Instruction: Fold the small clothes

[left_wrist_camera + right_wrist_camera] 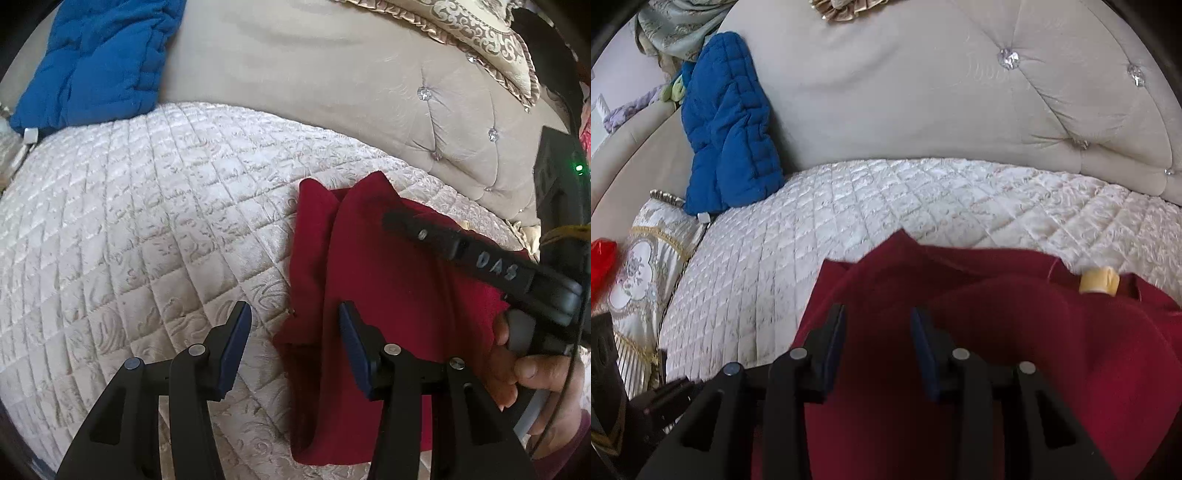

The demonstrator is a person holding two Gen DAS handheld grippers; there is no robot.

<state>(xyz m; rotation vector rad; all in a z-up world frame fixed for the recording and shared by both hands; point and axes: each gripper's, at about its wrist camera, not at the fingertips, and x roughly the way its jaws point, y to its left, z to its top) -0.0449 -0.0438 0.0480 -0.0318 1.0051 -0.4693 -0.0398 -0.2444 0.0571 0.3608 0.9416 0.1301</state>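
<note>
1. The red garment (373, 280) lies rumpled on the quilt (147, 221), its far corner near the quilt's back edge by the headboard (332, 81); a cream tag (1099, 280) sits at its far edge.
2. Left gripper (295, 332): jaws wide, empty, straddling the garment's left edge.
3. Right gripper (879, 332): jaws wide, empty, over the garment.
4. Left of the garment, bare quilt runs to the blue jacket (727, 125).

Left gripper (295, 325) parted above quilted cover (147, 221), straddling left edge of red garment (388, 295); right gripper (480, 258) across garment's far right; blue jacket (96, 62) well beyond garment, far left
</note>
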